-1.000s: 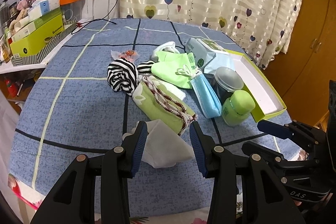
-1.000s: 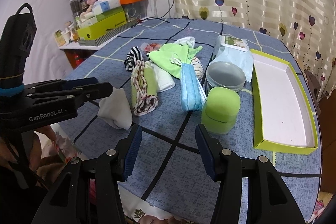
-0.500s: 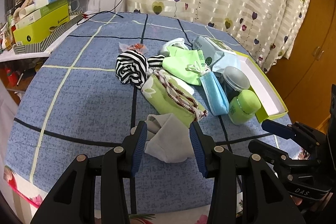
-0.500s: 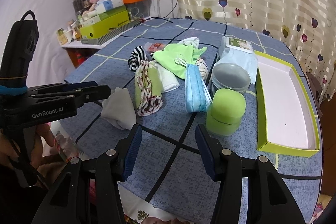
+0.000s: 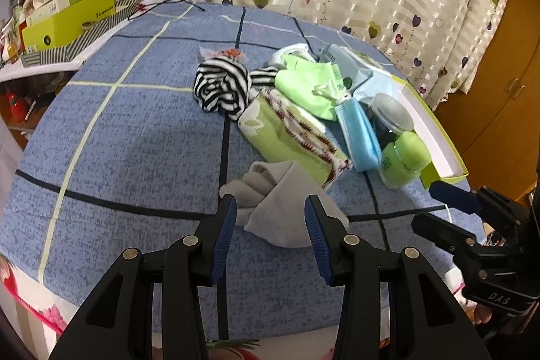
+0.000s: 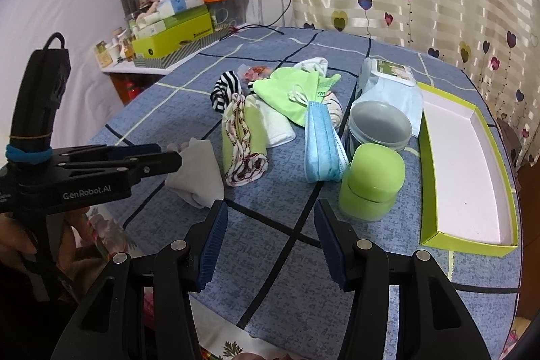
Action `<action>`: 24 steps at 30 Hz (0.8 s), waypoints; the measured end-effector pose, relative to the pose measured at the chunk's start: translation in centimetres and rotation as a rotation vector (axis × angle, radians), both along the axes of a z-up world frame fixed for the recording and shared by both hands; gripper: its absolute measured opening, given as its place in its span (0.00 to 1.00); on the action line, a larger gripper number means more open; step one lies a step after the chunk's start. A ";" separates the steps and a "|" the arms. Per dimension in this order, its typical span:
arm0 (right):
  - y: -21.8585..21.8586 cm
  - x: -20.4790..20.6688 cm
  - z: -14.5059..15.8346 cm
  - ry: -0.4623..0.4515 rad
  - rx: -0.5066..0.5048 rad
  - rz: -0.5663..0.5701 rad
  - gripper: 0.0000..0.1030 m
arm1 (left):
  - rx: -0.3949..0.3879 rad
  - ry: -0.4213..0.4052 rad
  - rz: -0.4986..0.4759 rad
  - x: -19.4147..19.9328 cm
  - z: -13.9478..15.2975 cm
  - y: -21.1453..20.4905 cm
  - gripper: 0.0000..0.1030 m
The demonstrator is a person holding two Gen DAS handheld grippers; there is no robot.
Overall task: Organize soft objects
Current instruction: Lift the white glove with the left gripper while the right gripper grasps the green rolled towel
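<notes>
Blue-padded jaws of the left gripper (image 5: 270, 208) stand spread wide, one on each side of a crumpled white cloth (image 5: 280, 208) lying near the front edge of the blue checked tablecloth (image 5: 135, 140); whether the pads touch it cannot be told. The right gripper (image 6: 270, 215) is likewise spread, holding nothing, above bare tablecloth just before a green jar (image 6: 371, 181).

Left gripper (image 5: 270, 226) — black frame, blue ribbed pads, jaws spread wide, angled downward; nothing pinched between the pads. Right gripper (image 6: 270, 237) — same build, jaws parted, angled downward, nothing between them. A hand (image 6: 20, 242) grips the left gripper's handle at the right-wrist view's lower left.
</notes>
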State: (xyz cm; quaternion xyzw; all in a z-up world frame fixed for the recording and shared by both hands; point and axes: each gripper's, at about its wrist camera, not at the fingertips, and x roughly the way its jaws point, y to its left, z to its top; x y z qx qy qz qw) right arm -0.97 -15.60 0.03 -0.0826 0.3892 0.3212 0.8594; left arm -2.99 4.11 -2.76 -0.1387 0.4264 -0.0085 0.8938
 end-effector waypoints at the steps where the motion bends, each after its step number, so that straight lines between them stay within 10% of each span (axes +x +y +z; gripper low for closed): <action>1: 0.0 0.0 0.0 0.000 0.000 0.001 0.51 | -0.004 0.007 0.002 0.0 -0.2 0.1 0.42; 24: 0.2 0.4 -0.4 0.007 -0.015 0.000 0.52 | -0.154 0.075 -0.005 3.2 -2.8 -0.5 0.61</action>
